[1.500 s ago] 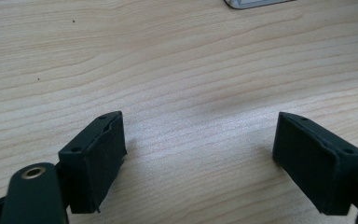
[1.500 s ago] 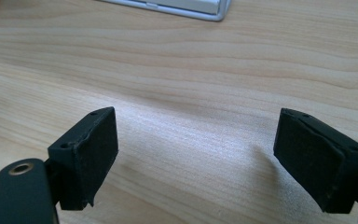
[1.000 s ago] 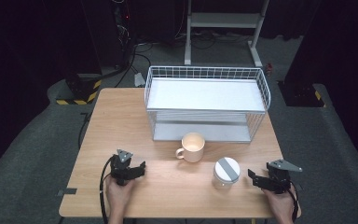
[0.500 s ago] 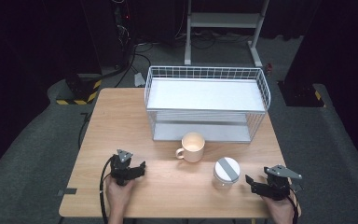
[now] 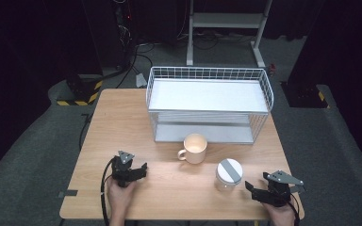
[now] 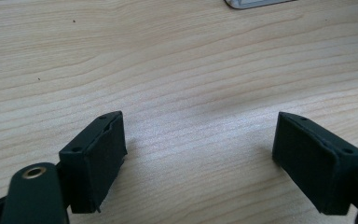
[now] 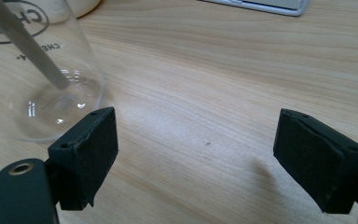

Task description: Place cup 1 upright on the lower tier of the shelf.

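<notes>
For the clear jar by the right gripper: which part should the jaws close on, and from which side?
Probably the jar's straight glass wall below the lid, approached level from its right, where the right gripper sits with jaws open and nothing between them. The jar stands upright, with the mug close on its far left, so the right side looks freest.

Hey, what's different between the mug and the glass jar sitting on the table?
The mug is cream and opaque, while the glass jar is clear. The mug has a side handle and an open top; the jar has no handle and wears a white lid crossed by a grey band. The mug stands nearer the wire rack, the jar nearer the right gripper. Both stand upright on the wooden table, untouched by either gripper.
</notes>
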The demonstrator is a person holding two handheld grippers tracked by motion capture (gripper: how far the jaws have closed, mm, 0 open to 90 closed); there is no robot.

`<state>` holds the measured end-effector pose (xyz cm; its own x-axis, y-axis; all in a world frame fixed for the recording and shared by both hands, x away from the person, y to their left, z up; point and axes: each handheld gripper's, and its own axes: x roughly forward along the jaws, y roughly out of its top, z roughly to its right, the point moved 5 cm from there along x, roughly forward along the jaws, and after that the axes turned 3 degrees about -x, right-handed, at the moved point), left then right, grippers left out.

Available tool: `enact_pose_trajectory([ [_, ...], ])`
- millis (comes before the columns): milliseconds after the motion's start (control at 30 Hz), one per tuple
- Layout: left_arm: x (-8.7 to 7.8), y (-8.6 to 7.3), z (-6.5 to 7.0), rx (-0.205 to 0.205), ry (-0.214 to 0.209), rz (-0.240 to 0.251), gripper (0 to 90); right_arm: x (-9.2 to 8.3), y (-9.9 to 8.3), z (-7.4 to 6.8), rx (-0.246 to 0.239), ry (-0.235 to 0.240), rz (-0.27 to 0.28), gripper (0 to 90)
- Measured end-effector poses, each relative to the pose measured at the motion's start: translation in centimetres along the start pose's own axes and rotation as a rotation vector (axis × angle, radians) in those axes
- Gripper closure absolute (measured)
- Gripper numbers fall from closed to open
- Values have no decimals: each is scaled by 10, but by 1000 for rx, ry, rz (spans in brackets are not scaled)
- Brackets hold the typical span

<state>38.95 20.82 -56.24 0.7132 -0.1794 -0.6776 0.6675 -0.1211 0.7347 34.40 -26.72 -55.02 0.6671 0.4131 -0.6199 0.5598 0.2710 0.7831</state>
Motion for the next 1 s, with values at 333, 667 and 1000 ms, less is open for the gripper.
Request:
enact_pose_trajectory([
  [333,0,0,0,-1,1,0,176,-2,-3,-13,-31,36,-4,141],
  [667,0,0,0,0,2,1,178,-7,-5,-27,-55,79,11,137],
  [1000,0,0,0,-1,3,0,179,-6,-2,-43,-81,123,27,113],
])
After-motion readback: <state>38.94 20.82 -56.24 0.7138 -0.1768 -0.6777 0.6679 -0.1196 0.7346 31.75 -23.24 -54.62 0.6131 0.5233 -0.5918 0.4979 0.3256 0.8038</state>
